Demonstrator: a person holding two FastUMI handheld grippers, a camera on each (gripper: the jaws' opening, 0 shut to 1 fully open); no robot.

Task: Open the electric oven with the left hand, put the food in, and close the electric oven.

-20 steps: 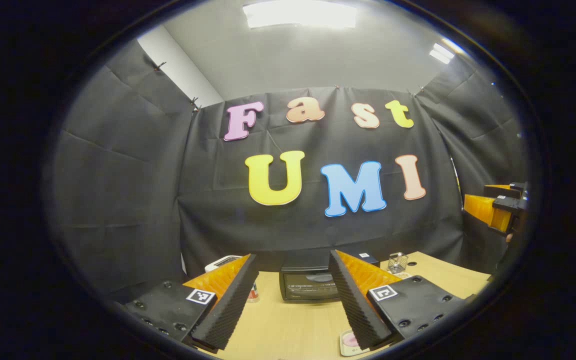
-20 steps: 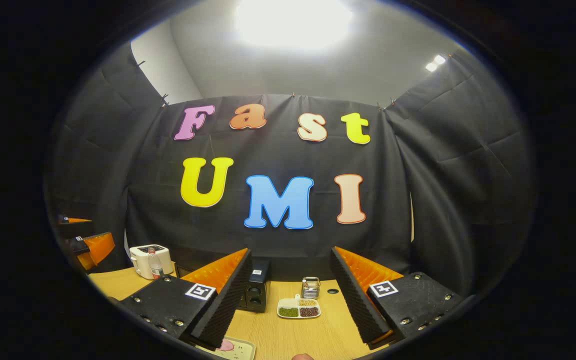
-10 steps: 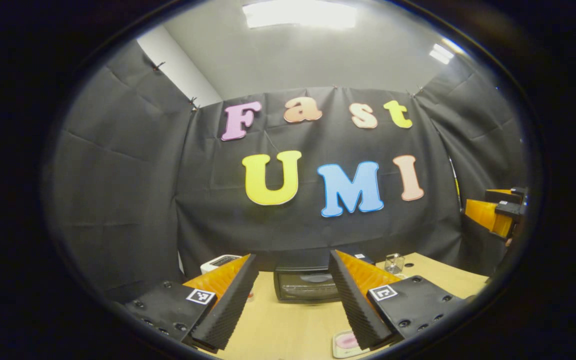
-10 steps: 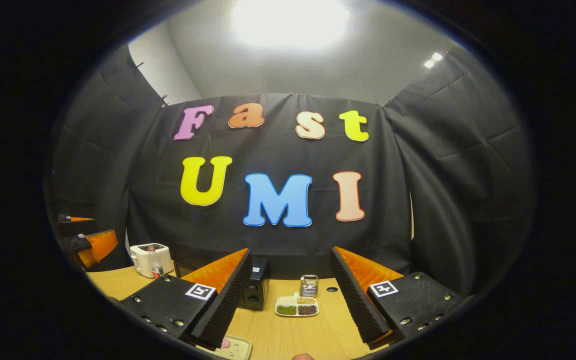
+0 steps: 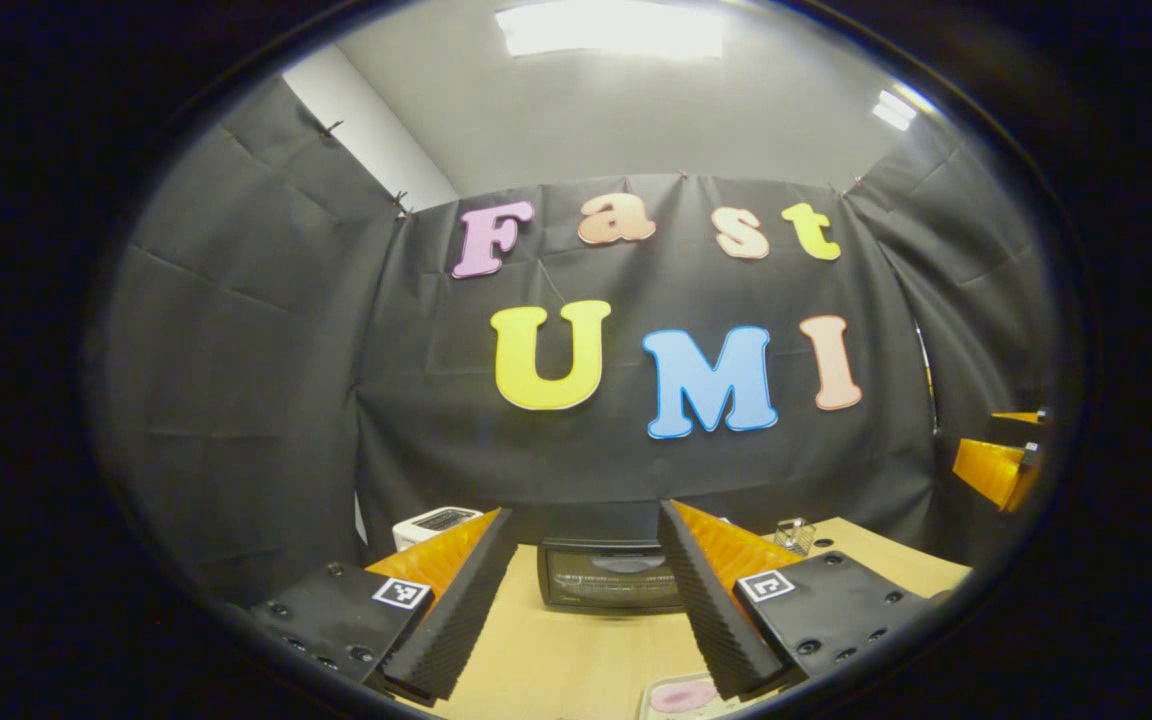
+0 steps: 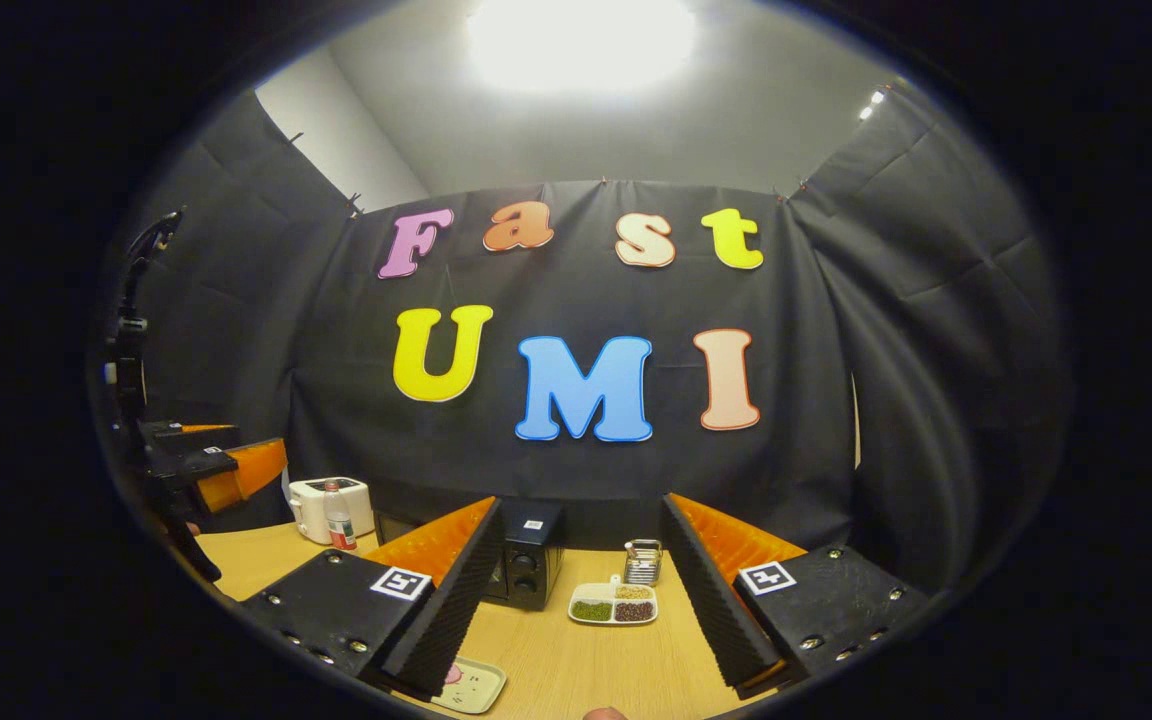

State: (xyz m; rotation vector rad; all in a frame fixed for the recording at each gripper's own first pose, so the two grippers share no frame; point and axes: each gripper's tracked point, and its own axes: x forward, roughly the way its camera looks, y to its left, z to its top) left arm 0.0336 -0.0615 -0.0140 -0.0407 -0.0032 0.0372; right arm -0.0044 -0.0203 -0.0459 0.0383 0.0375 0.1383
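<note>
The black electric oven stands on the wooden table with its glass door closed, straight ahead between my left gripper's fingers. My left gripper is open, holds nothing and is well short of the oven. A small tray with pink food lies near its right finger. In the right gripper view the oven shows its knob side and the food tray lies by the left finger. My right gripper is open with nothing between its fingers. The left gripper hovers at far left.
A white toaster and a small bottle stand left of the oven. A divided dish of beans and a metal holder sit to its right. The right gripper hangs at the far right edge.
The left gripper has crept a little closer to the oven, and more of the food tray shows. The right gripper's view has swung left, bringing the left gripper and toaster further in.
</note>
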